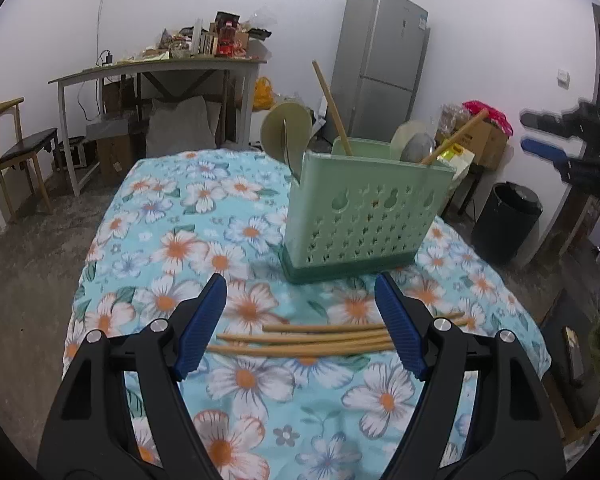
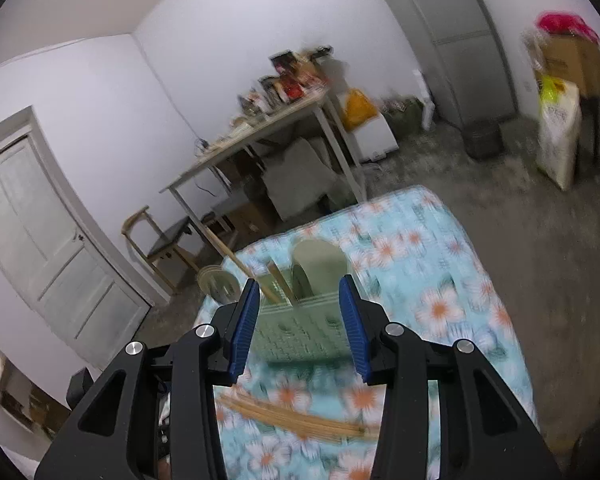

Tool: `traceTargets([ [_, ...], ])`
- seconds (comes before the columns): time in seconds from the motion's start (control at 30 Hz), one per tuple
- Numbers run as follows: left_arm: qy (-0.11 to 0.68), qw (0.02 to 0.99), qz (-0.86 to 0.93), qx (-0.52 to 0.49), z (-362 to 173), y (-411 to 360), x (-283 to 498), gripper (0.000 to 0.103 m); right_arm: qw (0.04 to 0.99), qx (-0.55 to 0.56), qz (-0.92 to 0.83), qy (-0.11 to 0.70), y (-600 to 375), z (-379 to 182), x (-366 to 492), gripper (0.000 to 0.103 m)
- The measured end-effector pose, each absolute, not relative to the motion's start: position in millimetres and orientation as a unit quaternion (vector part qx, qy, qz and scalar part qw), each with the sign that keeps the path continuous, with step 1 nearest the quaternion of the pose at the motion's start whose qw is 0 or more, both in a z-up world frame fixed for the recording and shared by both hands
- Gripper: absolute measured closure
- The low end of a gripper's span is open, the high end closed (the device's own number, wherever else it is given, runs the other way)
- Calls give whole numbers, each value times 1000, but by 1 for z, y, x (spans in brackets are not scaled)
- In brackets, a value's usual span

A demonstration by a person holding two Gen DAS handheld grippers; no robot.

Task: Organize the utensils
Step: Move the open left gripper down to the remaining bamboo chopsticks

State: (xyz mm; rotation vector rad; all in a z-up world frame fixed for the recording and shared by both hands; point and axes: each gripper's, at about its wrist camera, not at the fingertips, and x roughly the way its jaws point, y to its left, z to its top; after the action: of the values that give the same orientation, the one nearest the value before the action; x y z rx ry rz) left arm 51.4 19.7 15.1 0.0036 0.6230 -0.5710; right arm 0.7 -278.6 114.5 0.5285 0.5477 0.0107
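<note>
My left tongs (image 1: 300, 316) spread wide, empty, above chopsticks (image 1: 300, 338) on tablecloth (image 1: 172, 216); my right tongs (image 2: 299, 320) also spread, empty, over green basket (image 1: 364, 216)

I see a pale green perforated utensil caddy (image 1: 364, 216), tan wooden chopsticks (image 1: 300, 340), a turquoise tablecloth (image 1: 172, 248) patterned with white-and-orange flowers, and blue finger pads (image 1: 204, 320).

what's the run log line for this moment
left gripper: open, empty, above loose chopsticks | right gripper: open, empty | green caddy: upright on floral cloth, some utensils inside
</note>
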Motion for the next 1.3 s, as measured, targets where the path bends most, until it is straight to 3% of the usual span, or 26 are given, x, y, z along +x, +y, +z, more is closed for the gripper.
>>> traceTargets([
  [0.33,357,877,-320,41,-14,-1,41,33,833,382,8,399,-269,-9,-23,62],
  [0.5,452,826,-330,-76,-42,5,66,53,823,401,19,402,-268,-21,-25,62],
  [0.7,527,750,-287,-277,-86,40,103,70,820,409,29,398,-274,-24,-21,62],
  [0.83,524,712,-267,-384,-103,58,111,72,813,419,35,402,-277,-31,-22,62],
  [1.03,527,686,-232,-444,-118,71,109,93,806,430,42,404,-278,-38,-21,62],
  [1.3,538,667,-229,-462,-112,88,80,93,805,432,44,403,-279,-38,-23,62],
])
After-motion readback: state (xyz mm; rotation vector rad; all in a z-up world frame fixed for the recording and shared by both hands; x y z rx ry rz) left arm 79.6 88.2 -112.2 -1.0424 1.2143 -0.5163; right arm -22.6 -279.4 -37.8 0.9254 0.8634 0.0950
